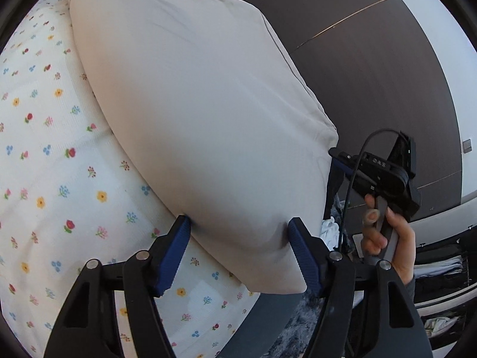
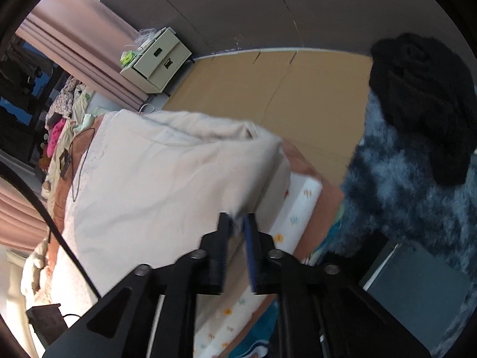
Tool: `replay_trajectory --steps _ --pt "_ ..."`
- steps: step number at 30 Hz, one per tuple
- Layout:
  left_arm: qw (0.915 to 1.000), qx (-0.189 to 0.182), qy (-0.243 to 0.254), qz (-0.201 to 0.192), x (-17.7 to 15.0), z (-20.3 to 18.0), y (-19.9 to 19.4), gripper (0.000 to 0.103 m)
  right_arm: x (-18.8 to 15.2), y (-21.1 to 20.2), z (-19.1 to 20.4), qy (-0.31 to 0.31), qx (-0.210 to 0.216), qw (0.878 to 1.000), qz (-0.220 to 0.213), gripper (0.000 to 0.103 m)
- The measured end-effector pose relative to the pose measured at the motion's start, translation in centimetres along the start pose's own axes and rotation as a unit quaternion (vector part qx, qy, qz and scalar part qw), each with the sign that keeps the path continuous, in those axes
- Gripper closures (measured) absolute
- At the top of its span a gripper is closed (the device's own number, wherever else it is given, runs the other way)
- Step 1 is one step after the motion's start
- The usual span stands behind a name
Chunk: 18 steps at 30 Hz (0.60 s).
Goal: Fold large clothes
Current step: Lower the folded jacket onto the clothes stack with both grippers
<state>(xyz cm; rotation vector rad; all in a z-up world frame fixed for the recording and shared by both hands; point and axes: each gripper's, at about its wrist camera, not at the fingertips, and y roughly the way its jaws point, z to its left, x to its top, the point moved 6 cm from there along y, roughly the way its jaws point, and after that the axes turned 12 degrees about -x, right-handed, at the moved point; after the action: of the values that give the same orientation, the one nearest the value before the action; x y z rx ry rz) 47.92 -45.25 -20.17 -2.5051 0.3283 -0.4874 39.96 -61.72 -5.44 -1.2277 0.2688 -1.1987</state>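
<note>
A large cream garment (image 1: 190, 113), folded into a thick pad, lies on the floral bed sheet (image 1: 44, 155). My left gripper (image 1: 238, 226) is open, its blue pads on either side of the garment's near corner, pressing into it. My right gripper (image 2: 237, 220) is shut on the garment's edge (image 2: 238, 208); it shows in the left wrist view (image 1: 337, 155) at the garment's right corner, held by a hand (image 1: 387, 238). The garment also fills the middle of the right wrist view (image 2: 167, 179).
A dark wall panel (image 1: 372, 74) stands right of the bed. A shaggy blue-grey rug (image 2: 402, 194) with a black fluffy item (image 2: 423, 95) lies on the floor. A white drawer unit (image 2: 158, 59), pink curtains (image 2: 89, 47) and brown floor mats (image 2: 283, 95) are beyond the bed.
</note>
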Motion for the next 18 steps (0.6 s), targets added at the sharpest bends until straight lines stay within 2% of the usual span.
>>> replay_trajectory --steps 2,4,7,8,9,11,12,14,16,18 --pt "1.0 -0.002 -0.003 -0.002 0.1 0.1 -0.2 0.035 -1.1 0.3 0.1 0.002 0.014 1.0 0.005 0.036" --pt "1.0 0.0 -0.001 -0.002 0.3 0.1 -0.3 0.035 -1.5 1.1 0.0 0.004 0.024 1.0 0.014 0.034" --pt "1.0 0.0 0.005 -0.003 0.3 -0.2 0.0 0.035 -2.0 1.9 0.2 0.021 0.102 0.994 0.027 0.034" --pt "1.0 0.0 0.006 -0.002 0.6 -0.2 0.2 0.035 -1.9 2.3 0.1 0.026 0.108 0.993 0.028 0.034" --pt "1.0 -0.001 0.007 -0.002 0.7 -0.3 0.3 0.035 -1.9 2.6 -0.1 0.03 0.103 0.994 0.027 0.037" --pt "1.0 -0.002 0.008 -0.002 0.9 -0.4 0.6 0.036 -1.6 3.6 -0.8 0.04 0.086 0.995 0.032 0.059" --pt "1.0 -0.003 0.008 -0.003 1.1 -0.5 0.7 0.036 -1.1 3.8 -1.2 0.049 0.085 0.995 0.032 0.064" --pt "0.9999 -0.007 0.008 -0.004 1.2 -0.7 0.8 0.037 -0.3 4.2 -2.2 0.069 0.099 0.992 0.038 0.084" --pt "0.9999 -0.011 0.01 -0.003 1.4 -1.1 1.2 0.037 0.0 4.3 -2.8 0.079 0.11 0.99 0.037 0.094" --pt "0.9998 -0.018 0.009 0.0 1.5 -1.4 1.7 0.038 0.5 3.8 -3.1 0.073 0.106 0.991 0.018 0.097"
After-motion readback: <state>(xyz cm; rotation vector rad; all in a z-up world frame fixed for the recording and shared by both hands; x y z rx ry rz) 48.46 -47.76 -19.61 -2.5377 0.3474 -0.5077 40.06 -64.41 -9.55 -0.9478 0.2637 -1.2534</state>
